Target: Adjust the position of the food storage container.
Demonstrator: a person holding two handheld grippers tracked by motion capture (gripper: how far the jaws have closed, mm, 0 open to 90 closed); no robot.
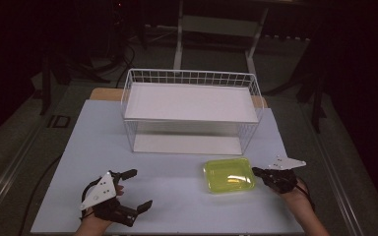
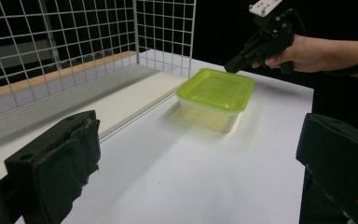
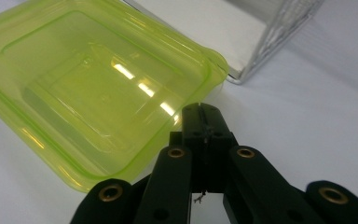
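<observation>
A translucent yellow-green plastic container [image 1: 229,175] with its lid on sits on the white table, just in front of the wire basket. My right gripper [image 1: 256,171] is shut with nothing between its jaws, and its closed tip is at the container's right rim. In the right gripper view the tip [image 3: 200,109] points at the edge of the container [image 3: 88,84]; whether it touches I cannot tell. My left gripper [image 1: 140,189] rests open at the front left, well apart from the container. Its view shows the container [image 2: 216,91] and the right gripper [image 2: 230,66] beyond it.
A white wire basket [image 1: 128,88] stands on its side at the table's middle back, open toward me, with a white board on top. The white tabletop [image 1: 177,206] ends close behind both hands. Dark floor and stand legs surround the table.
</observation>
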